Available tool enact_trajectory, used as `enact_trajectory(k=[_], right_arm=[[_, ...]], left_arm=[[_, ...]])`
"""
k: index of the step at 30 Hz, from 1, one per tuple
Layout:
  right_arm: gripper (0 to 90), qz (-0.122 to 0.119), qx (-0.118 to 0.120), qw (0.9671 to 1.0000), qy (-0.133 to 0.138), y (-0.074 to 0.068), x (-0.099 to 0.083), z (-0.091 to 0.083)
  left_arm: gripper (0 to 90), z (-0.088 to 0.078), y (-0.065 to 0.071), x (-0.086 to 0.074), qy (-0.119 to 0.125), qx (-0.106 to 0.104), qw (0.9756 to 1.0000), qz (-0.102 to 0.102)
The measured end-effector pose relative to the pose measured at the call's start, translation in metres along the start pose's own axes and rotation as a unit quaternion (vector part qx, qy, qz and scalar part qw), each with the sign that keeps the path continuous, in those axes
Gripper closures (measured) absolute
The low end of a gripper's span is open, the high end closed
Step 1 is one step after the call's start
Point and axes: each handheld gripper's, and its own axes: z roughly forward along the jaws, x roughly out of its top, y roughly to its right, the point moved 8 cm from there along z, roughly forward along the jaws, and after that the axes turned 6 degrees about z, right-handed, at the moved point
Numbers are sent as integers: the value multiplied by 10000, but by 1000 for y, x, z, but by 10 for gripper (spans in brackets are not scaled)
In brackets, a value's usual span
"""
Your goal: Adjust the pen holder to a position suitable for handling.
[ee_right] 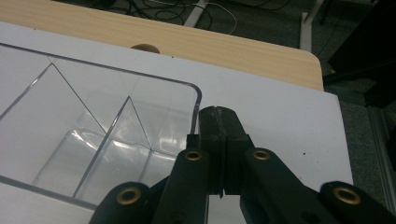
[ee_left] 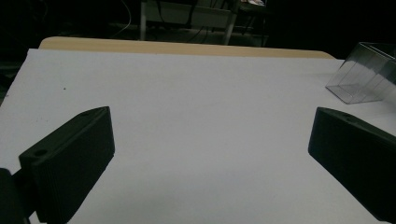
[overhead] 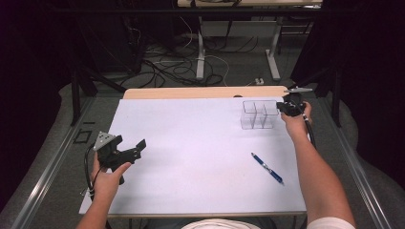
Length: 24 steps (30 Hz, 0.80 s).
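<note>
1. high view showed our right gripper at the far right of the white table, against the right wall of the clear divided box.
2. right gripper view showed its jaws pressed together just beside the box's rounded corner; we could not tell whether they pinched the wall or met beside it.
3. our left gripper hovered at the near left, jaws spread wide and empty.
4. a blue pen lay near right, well apart from the box.
5. we judged that to shift the box well we should move it slowly and low, since clear plastic slips easily.
</note>
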Motion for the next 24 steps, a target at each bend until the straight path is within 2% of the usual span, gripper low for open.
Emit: enact_trajectory(k=[10,12,16,24], right_arm=[[900,60,-17,10000,-72,0,-3,0],[900,131,-12,9999,-54,0,-3,0],[900,109,-15,9999,-57,0,-4,0],[900,233,-21,9997,-102,-6,-5,-2]], left_arm=[[5,-1,0,-1,-17,12,10000,-6],[5,-1,0,-1,-22,6,10000,-12],[6,-1,-1,0,-8,19,10000,-13],[8,-1,-2,0,22,47,10000,-82]])
